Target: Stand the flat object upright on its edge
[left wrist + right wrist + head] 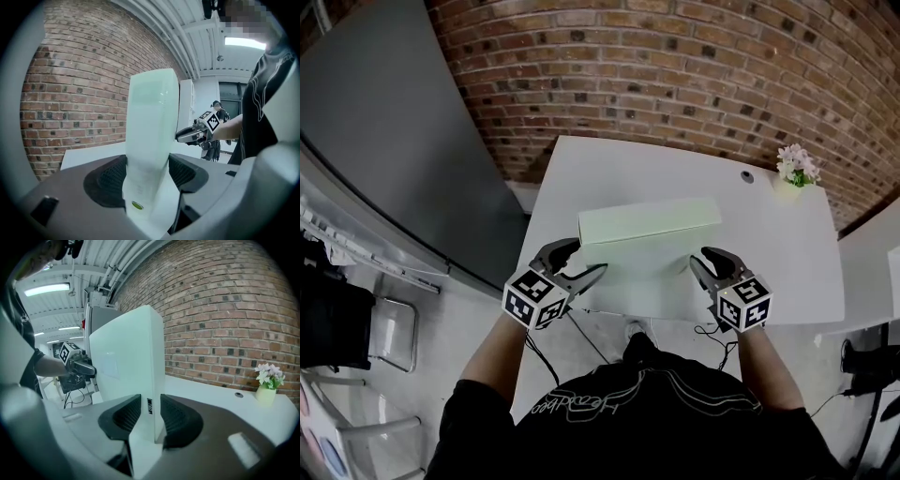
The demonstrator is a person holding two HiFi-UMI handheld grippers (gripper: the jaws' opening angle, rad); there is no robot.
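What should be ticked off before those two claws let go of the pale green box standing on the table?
1. Box stands upright on its long edge: ok.
2. Left claw clamps one end of it: ok.
3. Right claw clamps the other end: ok.
4. Bottom edge rests fully on the table: cannot tell, the claws hide it.
5. Flower pot stands well apart, at the far corner: ok.
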